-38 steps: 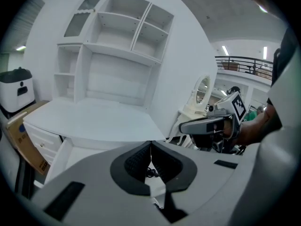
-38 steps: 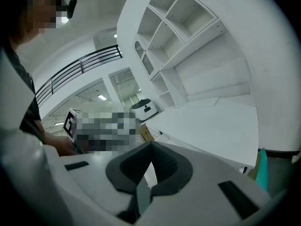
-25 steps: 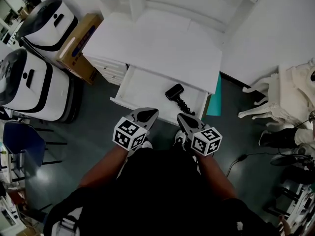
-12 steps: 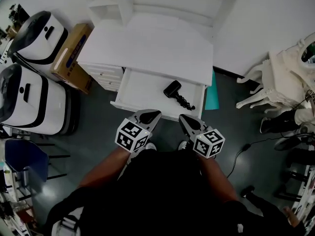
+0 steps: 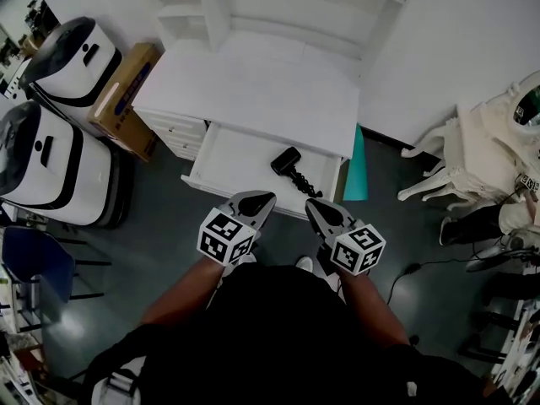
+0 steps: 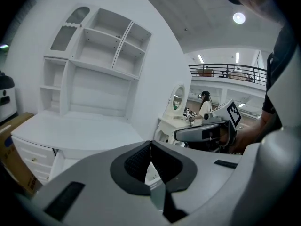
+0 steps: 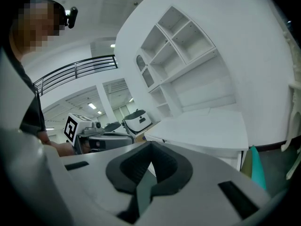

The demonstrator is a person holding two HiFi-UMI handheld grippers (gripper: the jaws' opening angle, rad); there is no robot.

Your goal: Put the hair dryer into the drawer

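Observation:
A black hair dryer with a coiled cord lies in the open white drawer under the white desk top. My left gripper and right gripper hover side by side just in front of the drawer's front edge, apart from the dryer. Both are shut with nothing between the jaws. In the left gripper view the left gripper has its tips meeting, and the right gripper looks the same in its own view. The dryer is hidden in both gripper views.
Two white-and-black machines and a cardboard box stand left of the desk. A teal panel leans at its right side. White chairs and cables crowd the right. White shelves rise behind the desk top.
Both grippers have risen a little and drawn slightly back from the drawer front. The head view has shifted, so the desk sits a bit farther left. The dryer stays in the drawer.

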